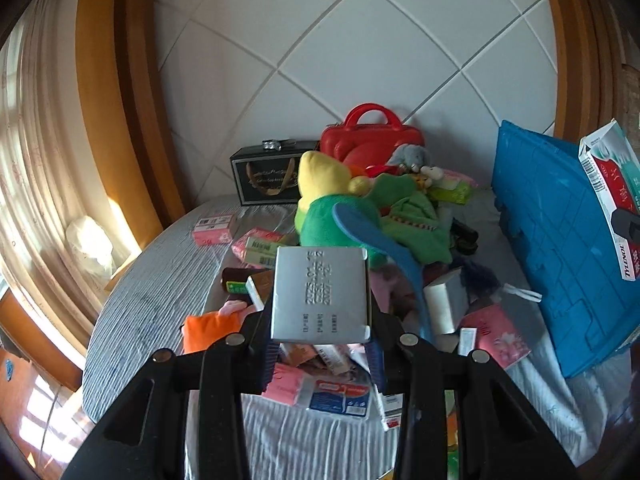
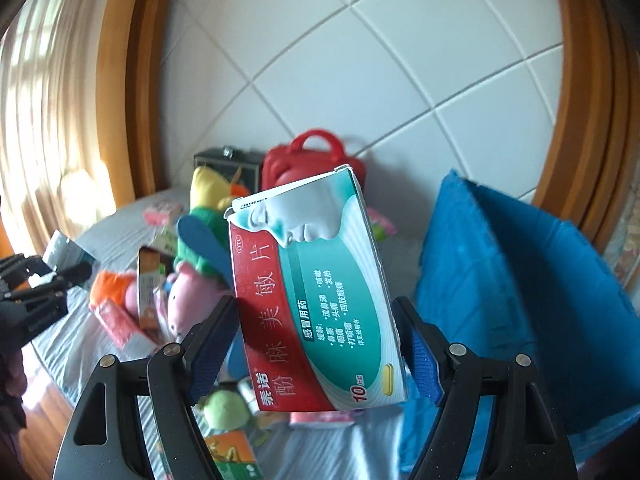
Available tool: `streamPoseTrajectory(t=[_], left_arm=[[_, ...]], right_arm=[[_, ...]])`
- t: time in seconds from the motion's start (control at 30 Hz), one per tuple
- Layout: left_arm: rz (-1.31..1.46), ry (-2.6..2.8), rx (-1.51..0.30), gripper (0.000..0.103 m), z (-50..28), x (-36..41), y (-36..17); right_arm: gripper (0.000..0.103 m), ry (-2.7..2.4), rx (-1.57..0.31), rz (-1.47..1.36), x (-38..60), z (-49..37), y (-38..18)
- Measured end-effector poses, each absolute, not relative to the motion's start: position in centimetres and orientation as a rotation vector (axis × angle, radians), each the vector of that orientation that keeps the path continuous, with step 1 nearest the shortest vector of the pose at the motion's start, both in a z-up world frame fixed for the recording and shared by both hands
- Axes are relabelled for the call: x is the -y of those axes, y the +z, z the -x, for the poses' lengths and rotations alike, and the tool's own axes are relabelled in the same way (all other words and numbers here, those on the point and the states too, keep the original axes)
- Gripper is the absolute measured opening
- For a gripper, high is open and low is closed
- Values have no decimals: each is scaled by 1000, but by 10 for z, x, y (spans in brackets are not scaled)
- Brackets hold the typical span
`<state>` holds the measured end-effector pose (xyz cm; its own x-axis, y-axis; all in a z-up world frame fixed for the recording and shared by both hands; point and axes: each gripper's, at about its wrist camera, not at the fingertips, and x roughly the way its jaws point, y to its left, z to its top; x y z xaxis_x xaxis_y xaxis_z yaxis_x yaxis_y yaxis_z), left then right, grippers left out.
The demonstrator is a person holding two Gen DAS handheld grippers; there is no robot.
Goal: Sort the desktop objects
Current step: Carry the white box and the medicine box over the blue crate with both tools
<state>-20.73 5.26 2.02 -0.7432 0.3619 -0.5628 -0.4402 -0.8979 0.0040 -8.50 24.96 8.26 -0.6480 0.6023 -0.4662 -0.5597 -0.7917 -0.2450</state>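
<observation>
White tiled wall and wood trim back a striped cloth (image 1: 160, 272) heaped with clutter. Your left gripper (image 1: 320, 344) is clamped narrow on a silver box (image 1: 320, 292), held up off the pile with its date-stamped face toward the camera. Your right gripper (image 2: 320, 344) stands wide, closed on a cold-medicine box (image 2: 316, 296), red and teal, tilted and lifted clear; its top flap looks torn open.

You have two boxes in hand and, by my reading, most of the sorting ahead of you: neither is set down yet, and the pile looks barely thinned. A blue crate (image 1: 560, 240) stands tipped on the right, likely the place for them, though its opening faces away from view.

Below lie a green plush (image 1: 344, 216) with a blue paddle (image 1: 384, 248) across it, a pink pig (image 2: 184, 292), pink packets (image 1: 214, 229) and an orange pouch (image 1: 208, 330). A red case (image 1: 372, 136) and black box (image 1: 268, 176) stand at the wall. Plush toys crowd the middle, so loose boxes under them may need uncovering.
</observation>
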Motion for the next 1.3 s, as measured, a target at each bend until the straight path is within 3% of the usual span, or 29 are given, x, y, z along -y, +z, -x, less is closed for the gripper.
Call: streamPoseTrajectory(t=[0.5, 0.73, 1.1, 1.3], left_arm=[[489, 2418, -180, 36, 120, -199, 112], [455, 2323, -200, 36, 70, -294, 143], [666, 2180, -421, 36, 21, -448, 121], [824, 2085, -499, 36, 12, -481, 89]], right_arm=[[78, 2216, 104, 510, -322, -42, 155], [78, 2113, 60, 519, -385, -98, 160], [78, 1974, -72, 684, -482, -156, 128], [78, 1911, -139, 800, -517, -172, 106]])
